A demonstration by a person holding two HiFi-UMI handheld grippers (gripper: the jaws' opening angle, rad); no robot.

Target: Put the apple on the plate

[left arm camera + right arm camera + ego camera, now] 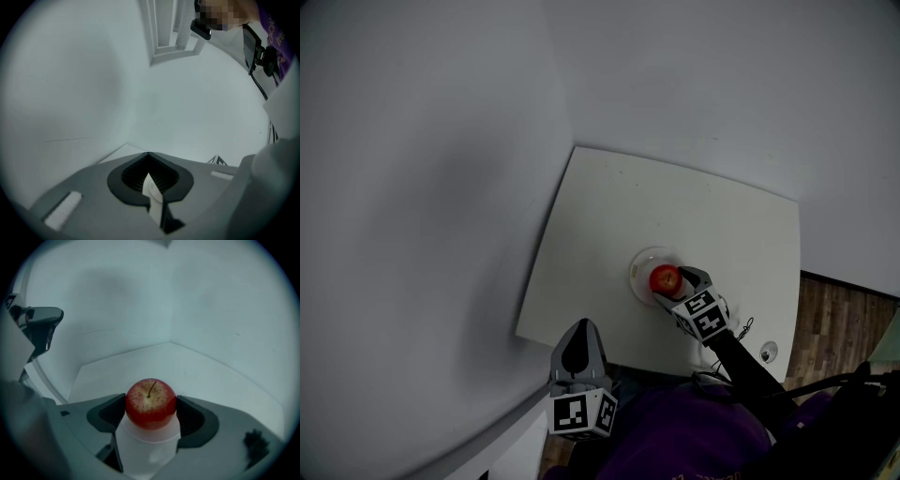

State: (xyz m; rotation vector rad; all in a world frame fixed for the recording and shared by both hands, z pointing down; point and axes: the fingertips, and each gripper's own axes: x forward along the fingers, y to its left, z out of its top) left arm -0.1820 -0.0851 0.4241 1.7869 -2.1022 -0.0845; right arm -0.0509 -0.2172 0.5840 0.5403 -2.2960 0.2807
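A red apple (666, 278) rests over a small white plate (639, 267) near the middle of the white table (675, 202). My right gripper (675, 285) reaches in from the near side, its jaws pressed on both sides of the apple. In the right gripper view the apple (150, 403) stands stem up between the dark pads (105, 414), with the plate (147, 446) right under it. My left gripper (581, 328) hangs off the table's front left corner, shut and empty. In the left gripper view, the left gripper (148, 159) has a white tag between its closed jaws.
Grey walls close in on the table's left and far sides. A small round object (769, 352) lies near the table's front right corner. Wooden floor (839, 319) shows to the right. The person's purple sleeve (684, 441) and cables sit below the table edge.
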